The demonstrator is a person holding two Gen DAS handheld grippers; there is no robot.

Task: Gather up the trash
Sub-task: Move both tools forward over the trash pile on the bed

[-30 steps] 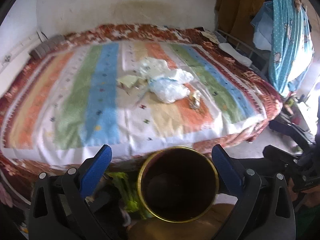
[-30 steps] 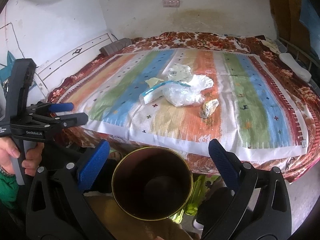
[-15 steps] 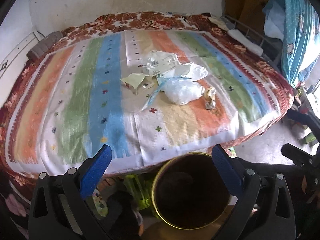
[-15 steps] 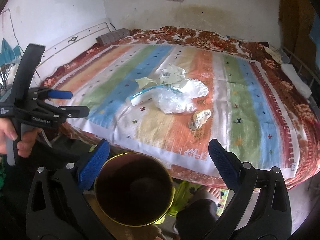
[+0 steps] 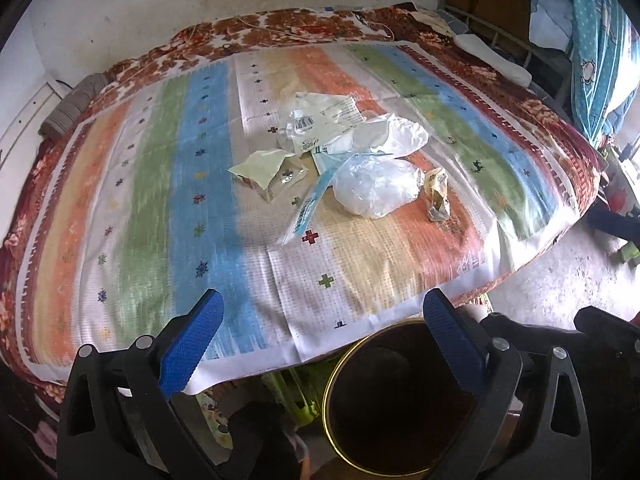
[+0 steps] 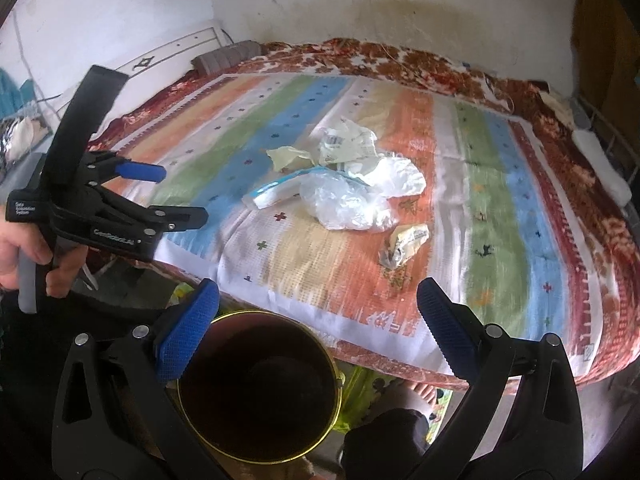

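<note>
A heap of trash lies mid-bed: a clear plastic bag (image 5: 374, 188) (image 6: 344, 206), a white bag (image 5: 390, 136), a printed wrapper (image 5: 316, 120) (image 6: 346, 146), a pale green packet (image 5: 266, 168) (image 6: 288, 158), a blue-white sachet (image 5: 310, 208) (image 6: 276, 194) and a crumpled foil wrapper (image 5: 437, 194) (image 6: 404, 246). A dark gold-rimmed bin (image 5: 396, 400) (image 6: 258, 386) stands on the floor at the bed's near edge. My left gripper (image 5: 320, 344) is open and empty above the near edge; it also shows in the right wrist view (image 6: 160, 196). My right gripper (image 6: 316, 332) is open and empty.
The bed carries a striped mat (image 5: 160, 200) over a red floral blanket (image 6: 600, 200). Walls stand behind and left. Clothes hang at the right (image 5: 592, 40). A bare foot (image 6: 424, 392) and green items lie on the floor by the bin.
Both grippers have moved forward and up toward the bed. The trash heap appears closer. The bin has slid right in the left view and left in the right view.
</note>
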